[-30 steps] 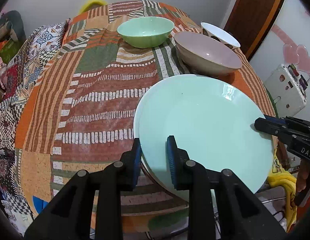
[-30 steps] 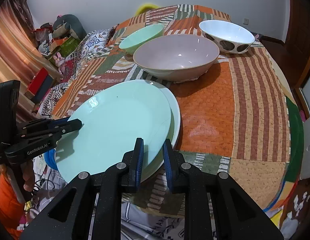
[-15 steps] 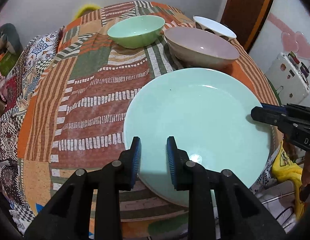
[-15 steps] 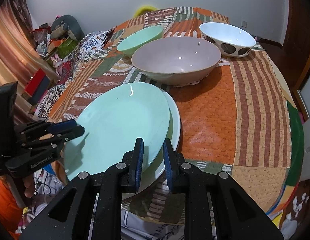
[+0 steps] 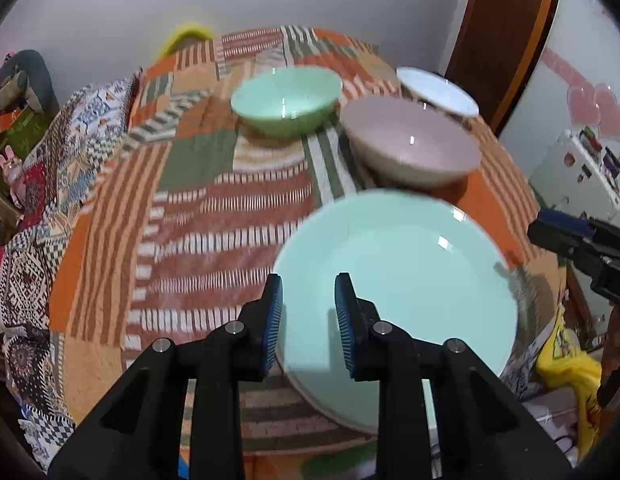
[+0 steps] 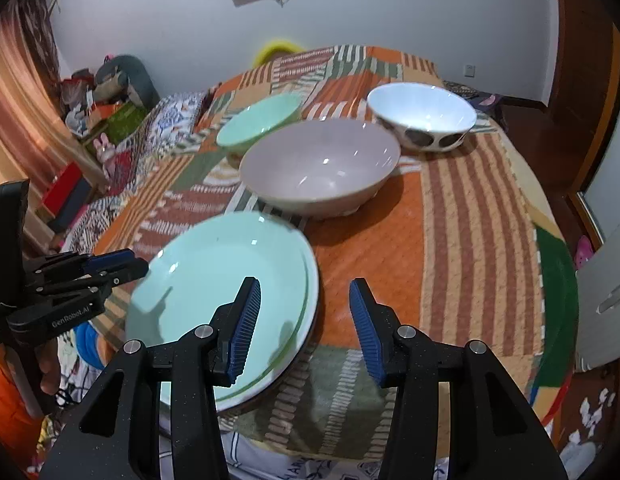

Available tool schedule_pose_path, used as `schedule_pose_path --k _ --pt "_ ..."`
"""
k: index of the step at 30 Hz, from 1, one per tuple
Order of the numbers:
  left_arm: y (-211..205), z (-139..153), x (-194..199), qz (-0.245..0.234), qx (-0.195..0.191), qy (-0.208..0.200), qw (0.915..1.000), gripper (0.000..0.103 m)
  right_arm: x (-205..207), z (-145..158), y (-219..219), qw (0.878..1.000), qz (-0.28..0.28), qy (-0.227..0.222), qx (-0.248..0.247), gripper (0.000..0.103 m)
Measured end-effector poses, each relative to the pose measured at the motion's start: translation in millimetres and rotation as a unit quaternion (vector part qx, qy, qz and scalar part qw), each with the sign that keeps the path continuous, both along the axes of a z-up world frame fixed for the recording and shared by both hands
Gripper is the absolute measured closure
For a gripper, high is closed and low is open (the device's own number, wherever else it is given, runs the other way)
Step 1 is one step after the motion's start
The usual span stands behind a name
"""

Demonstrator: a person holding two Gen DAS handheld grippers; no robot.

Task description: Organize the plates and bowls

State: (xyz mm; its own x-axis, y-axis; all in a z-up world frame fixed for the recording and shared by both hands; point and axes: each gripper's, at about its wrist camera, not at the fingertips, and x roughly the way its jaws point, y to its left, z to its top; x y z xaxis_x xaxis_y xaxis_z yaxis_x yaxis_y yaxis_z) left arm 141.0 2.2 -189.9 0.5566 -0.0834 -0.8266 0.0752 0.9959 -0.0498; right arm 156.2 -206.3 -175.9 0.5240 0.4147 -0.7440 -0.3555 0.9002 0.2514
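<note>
A mint green plate (image 5: pixel 402 280) (image 6: pixel 225 284) lies on top of another plate at the near edge of the patchwork-covered table (image 5: pixel 213 232) (image 6: pixel 462 220). Behind it stand a pink-grey bowl (image 5: pixel 410 148) (image 6: pixel 320 168), a green bowl (image 5: pixel 285 100) (image 6: pixel 257 122) and a white bowl with dark spots (image 5: pixel 436 90) (image 6: pixel 422 114). My left gripper (image 5: pixel 307 318) is open and empty, raised over the plate's left rim. My right gripper (image 6: pixel 303 324) is open wide and empty, raised over the plate's right rim. Each gripper shows at the side of the other's view.
The plate stack overhangs the table's near edge. A brown door (image 5: pixel 506 40) and a white cabinet (image 5: pixel 578 172) are to the right. Clutter and boxes (image 6: pixel 105 120) lie on the floor at the left. A yellow chair back (image 6: pixel 275 50) stands behind the table.
Both grippers let go of the green plate and opened. The plate now lies flat on the plate below. Both grippers lifted and drew back a little.
</note>
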Motion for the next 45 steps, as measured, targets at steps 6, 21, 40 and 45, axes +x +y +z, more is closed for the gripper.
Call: schedule_pose_path --k 6,21,40,45 --pt "-11 30 19 -0.004 0.000 -0.042 0.9991 0.063 8 16 -12 0.999 -0.020 -0.024 0.012 0.060" --pt "-37 23 112 -0.025 -0.014 -0.020 0.9994 0.059 64 12 -28 0.997 -0.059 -0.032 0.041 0.056" --pt "-34 -26 167 -0.032 -0.039 0.020 0.9985 0.080 108 -31 -19 0.998 -0.051 0.012 0.041 0.076" --pt "-39 -33 169 -0.040 -0.045 0.026 0.9978 0.090 109 -29 -20 0.998 -0.050 0.010 0.044 0.081"
